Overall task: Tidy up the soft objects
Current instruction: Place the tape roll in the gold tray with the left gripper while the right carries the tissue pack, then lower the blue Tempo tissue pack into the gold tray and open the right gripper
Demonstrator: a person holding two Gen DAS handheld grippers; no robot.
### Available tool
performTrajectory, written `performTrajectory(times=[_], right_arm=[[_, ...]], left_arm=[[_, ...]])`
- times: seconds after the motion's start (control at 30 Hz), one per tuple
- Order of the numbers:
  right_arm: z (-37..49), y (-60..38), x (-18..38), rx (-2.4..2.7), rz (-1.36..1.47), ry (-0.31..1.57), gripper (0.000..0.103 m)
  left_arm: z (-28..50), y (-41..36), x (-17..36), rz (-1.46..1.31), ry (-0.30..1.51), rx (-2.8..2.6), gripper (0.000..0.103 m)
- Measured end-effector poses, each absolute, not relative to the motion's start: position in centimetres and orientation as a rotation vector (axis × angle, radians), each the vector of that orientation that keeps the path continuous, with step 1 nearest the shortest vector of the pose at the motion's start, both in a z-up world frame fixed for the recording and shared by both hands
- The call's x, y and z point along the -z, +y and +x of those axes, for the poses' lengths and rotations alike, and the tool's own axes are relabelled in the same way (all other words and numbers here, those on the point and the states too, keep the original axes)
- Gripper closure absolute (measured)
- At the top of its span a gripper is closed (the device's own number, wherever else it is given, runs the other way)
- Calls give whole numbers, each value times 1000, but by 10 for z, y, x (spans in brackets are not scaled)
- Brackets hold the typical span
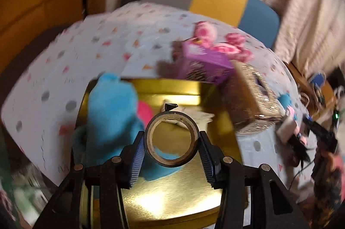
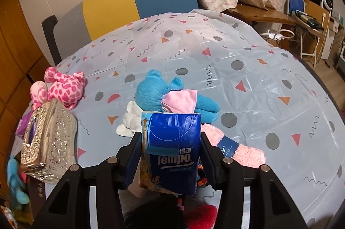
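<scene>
Left tool (image 1: 171, 143): clamping a roll of tape (image 1: 171, 139) between its two blue pads (image 1: 138, 161), the roll standing on edge with its hole facing the camera.
Below left tool: hovering over a gold box (image 1: 172, 192), shiny and open-topped, sitting on the desk (image 1: 54, 60).
Left of left tool: a blue plush toy (image 1: 112, 112) leaning over the gold box's near-left rim, a pink soft piece (image 1: 144, 110) showing just behind it inside the box.
Ahead of left tool: a purple carton (image 1: 204, 58) lying beyond the box, a pink spotted plush (image 1: 215, 39) behind that; the whole view smeared by blur.
Right of left tool: a glittery tissue box (image 1: 250, 95) sitting at the gold box's right rim.
Right tool (image 2: 171, 150): gripping a blue tissue pack (image 2: 172, 151) upright, pads pressing both of its sides.
Ahead of right tool: a blue teddy (image 2: 155, 93) lying on the patterned desk cloth, a pink cloth (image 2: 181, 99) draped across it, a white knit piece (image 2: 131, 119) touching its near-left side.
Right of right tool: a pink fluffy towel (image 2: 241, 147) with a dark band lying just beside the pack.
Far left of right tool: the same glittery tissue box and pink spotted plush sitting near the desk edge.
</scene>
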State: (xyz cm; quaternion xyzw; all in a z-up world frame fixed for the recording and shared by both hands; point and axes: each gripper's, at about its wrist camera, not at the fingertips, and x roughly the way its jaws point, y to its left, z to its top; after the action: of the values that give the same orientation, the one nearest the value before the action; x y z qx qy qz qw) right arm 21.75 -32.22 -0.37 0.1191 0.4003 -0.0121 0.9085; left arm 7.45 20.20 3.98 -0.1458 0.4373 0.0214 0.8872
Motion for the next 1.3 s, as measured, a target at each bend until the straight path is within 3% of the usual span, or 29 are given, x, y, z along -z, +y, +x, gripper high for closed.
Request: performTrajectory(times=[0.63,0.8,0.87,1.3], right_arm=[[153,-253,-50,-80,161,756,52],[138,-208,-61,-220,164,758,52],[135,-190,-63,-278,162,767,52],[127,-27,-37,-636,27,907,52]], left_arm=[[146,190,27,-269,980,-34,53],[147,185,31,-214,955,-39,35],[143,185,27,-221,941,-38,22],[75,195,-15,-247,796,-130,19]])
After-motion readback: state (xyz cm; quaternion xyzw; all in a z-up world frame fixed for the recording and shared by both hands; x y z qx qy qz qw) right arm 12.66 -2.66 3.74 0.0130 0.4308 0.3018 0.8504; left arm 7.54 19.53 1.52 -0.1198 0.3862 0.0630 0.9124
